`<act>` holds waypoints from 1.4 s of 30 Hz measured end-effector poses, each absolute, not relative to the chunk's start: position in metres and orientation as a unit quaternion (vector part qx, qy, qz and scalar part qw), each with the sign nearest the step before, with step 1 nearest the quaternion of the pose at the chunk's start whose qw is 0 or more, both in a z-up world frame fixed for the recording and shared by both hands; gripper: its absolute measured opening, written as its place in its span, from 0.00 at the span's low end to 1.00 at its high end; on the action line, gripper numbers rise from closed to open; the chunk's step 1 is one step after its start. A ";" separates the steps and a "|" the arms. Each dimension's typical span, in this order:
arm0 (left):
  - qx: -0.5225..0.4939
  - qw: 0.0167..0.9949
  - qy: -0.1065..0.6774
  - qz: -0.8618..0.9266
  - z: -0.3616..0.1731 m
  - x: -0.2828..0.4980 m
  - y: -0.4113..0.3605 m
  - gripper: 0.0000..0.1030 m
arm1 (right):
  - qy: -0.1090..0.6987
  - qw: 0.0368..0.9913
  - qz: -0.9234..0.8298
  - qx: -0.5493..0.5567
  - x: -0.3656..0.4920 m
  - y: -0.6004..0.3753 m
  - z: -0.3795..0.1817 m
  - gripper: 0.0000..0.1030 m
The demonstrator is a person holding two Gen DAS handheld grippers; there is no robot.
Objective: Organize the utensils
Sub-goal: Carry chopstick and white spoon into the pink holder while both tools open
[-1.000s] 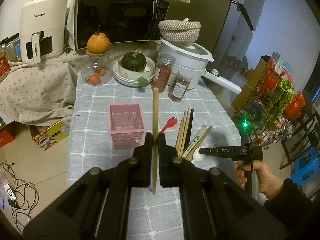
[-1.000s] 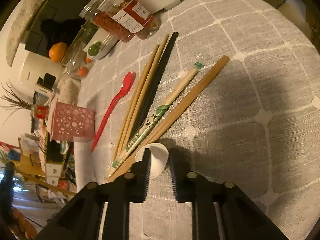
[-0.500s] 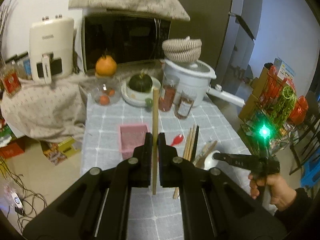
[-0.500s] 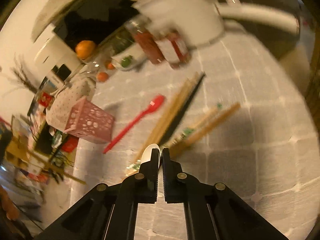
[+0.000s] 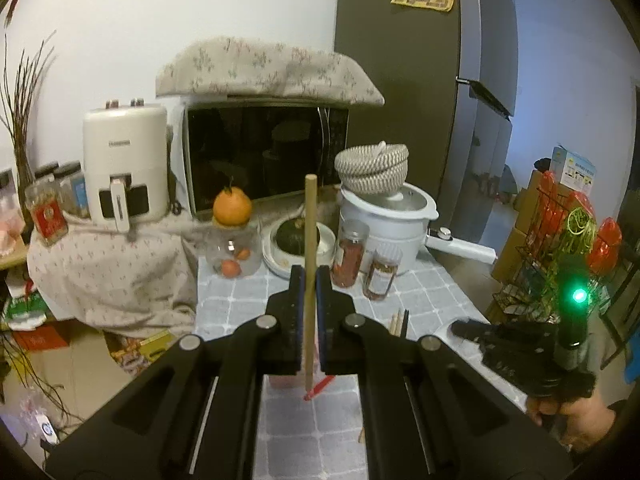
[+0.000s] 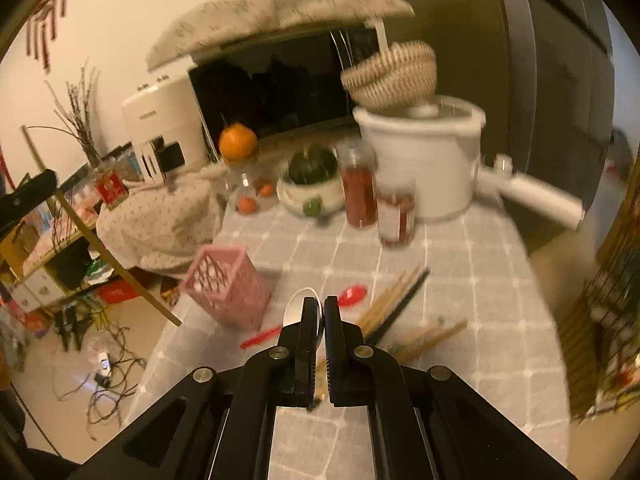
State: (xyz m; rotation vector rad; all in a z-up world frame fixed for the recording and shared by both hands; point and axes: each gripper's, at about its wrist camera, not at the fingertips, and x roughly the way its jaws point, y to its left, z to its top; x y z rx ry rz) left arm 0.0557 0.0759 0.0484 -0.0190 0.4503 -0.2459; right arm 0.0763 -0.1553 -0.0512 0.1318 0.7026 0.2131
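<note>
We hold a wooden chopstick (image 5: pixel 309 280) upright in our left gripper (image 5: pixel 308 280), its jaws closed on the stick above the grey checked surface (image 6: pixel 472 280). Our right gripper (image 6: pixel 319 312) has its jaws clamped on a white spoon (image 6: pixel 298 300), lifted off the surface just beside the pink basket (image 6: pixel 228 284). On the surface lie a red spoon (image 6: pixel 352 294) and, to its right, a loose heap of chopsticks (image 6: pixel 400 304).

— Hidden in the left view? Pink basket (image 5: pixel 285 381), almost wholly behind gripper fingers.
— Blurred in the right view? Jars (image 6: pixel 394 216), pot (image 6: pixel 432 156), loose chopsticks (image 6: pixel 400 300); labels unreadable.
</note>
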 end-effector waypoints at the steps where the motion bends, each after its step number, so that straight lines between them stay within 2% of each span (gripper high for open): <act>1: -0.004 0.969 0.217 -0.120 0.051 0.058 0.076 0.06 | 0.330 0.936 0.103 0.061 0.075 -0.153 -0.044 0.03; 9: 0.014 0.968 0.223 -0.114 0.048 0.095 0.074 0.06 | 0.263 0.958 0.113 0.019 0.095 -0.112 0.016 0.03; 13: 0.020 0.965 0.231 -0.121 0.037 0.115 0.074 0.06 | 0.249 0.961 0.119 0.004 0.116 -0.090 0.026 0.04; 24: 0.013 0.946 0.302 -0.119 -0.015 0.166 0.083 0.06 | 0.297 0.947 0.123 -0.014 0.175 -0.061 -0.030 0.04; 36: 0.010 0.941 0.316 -0.123 -0.031 0.180 0.079 0.06 | 0.331 0.934 0.133 0.014 0.195 -0.063 -0.060 0.04; 39: 0.005 0.944 0.307 -0.123 -0.028 0.178 0.079 0.07 | 0.335 0.930 0.147 0.042 0.193 -0.070 -0.058 0.14; 41: 0.001 0.944 0.305 -0.125 -0.026 0.176 0.079 0.13 | 0.324 0.933 0.146 0.049 0.188 -0.074 -0.053 0.26; 42: -0.001 0.944 0.304 -0.126 -0.026 0.175 0.079 0.15 | 0.320 0.934 0.148 0.051 0.186 -0.075 -0.050 0.29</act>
